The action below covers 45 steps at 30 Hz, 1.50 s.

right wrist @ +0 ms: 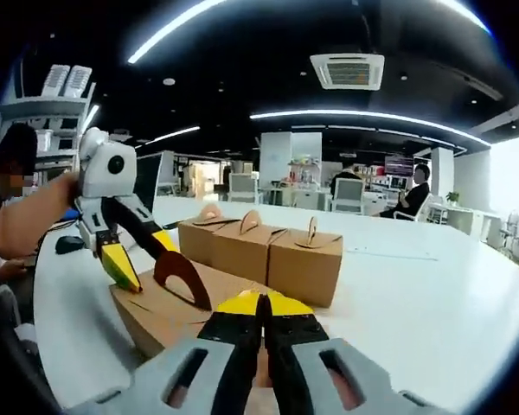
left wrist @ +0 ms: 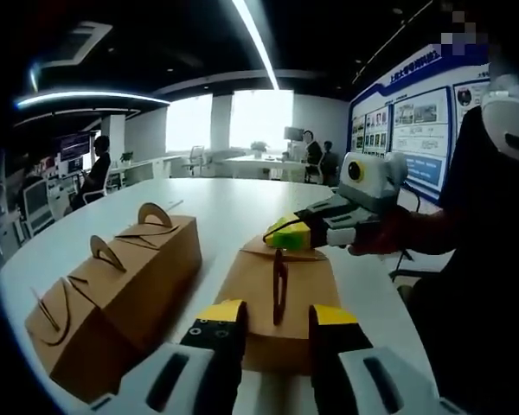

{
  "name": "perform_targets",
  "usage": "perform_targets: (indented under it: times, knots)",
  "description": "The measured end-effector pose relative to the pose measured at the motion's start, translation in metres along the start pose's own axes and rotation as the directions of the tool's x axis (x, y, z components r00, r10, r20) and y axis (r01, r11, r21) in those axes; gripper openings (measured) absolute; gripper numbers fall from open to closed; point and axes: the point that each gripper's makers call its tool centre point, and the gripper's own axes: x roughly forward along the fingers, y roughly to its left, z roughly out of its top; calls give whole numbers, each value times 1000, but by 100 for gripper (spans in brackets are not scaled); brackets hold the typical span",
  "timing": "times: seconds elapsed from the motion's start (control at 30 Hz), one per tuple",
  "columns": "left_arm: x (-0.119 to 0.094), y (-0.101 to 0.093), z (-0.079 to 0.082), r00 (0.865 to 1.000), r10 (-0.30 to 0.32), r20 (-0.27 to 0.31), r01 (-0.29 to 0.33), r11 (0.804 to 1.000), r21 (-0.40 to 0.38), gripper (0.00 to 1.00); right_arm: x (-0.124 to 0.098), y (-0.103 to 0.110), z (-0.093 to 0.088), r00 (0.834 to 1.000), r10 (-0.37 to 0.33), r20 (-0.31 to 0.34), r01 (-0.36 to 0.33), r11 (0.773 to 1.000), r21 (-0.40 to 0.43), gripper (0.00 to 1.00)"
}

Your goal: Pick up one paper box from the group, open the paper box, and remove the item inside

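Note:
A brown paper box (left wrist: 268,298) lies on the white table (left wrist: 233,203) right in front of me, its handle tab (left wrist: 279,285) standing up along the top. My left gripper (left wrist: 277,316) is open, its yellow-tipped jaws on either side of the near end of the box. At the far end my right gripper (left wrist: 287,235) is shut on the box's top edge. In the right gripper view the same box (right wrist: 151,316) sits under my shut right gripper (right wrist: 264,304), and the left gripper (right wrist: 143,255) hangs open just by the tab (right wrist: 183,278).
A row of three more handled paper boxes (left wrist: 112,285) (right wrist: 259,246) stands beside the held box. The round white table (right wrist: 415,294) stretches beyond. People sit at desks in the background (left wrist: 95,169) (right wrist: 415,190). A wall of posters (left wrist: 415,130) is on the right.

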Motion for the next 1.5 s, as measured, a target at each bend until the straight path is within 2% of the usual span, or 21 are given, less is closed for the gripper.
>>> perform_targets:
  times: [0.7,1.17,1.43,1.5]
  knots:
    - [0,0,1,1000,2,11,-2,1000,-4,31,6,8,-21,999,17,-47,-16,999,34,3]
    - [2,-1,1,1000,3,13,-3,1000,-4,30,7,11,-24,998,18,-61,-15,999,45,3]
    - [1,-1,1,1000,6,18,-6,1000,-7,30,2,25,-48,992,48,-118,-38,995,90,3]
    - [1,-1,1,1000,7,19,-7,1000,-6,30,0,27,-49,991,48,-122,-37,995,87,3]
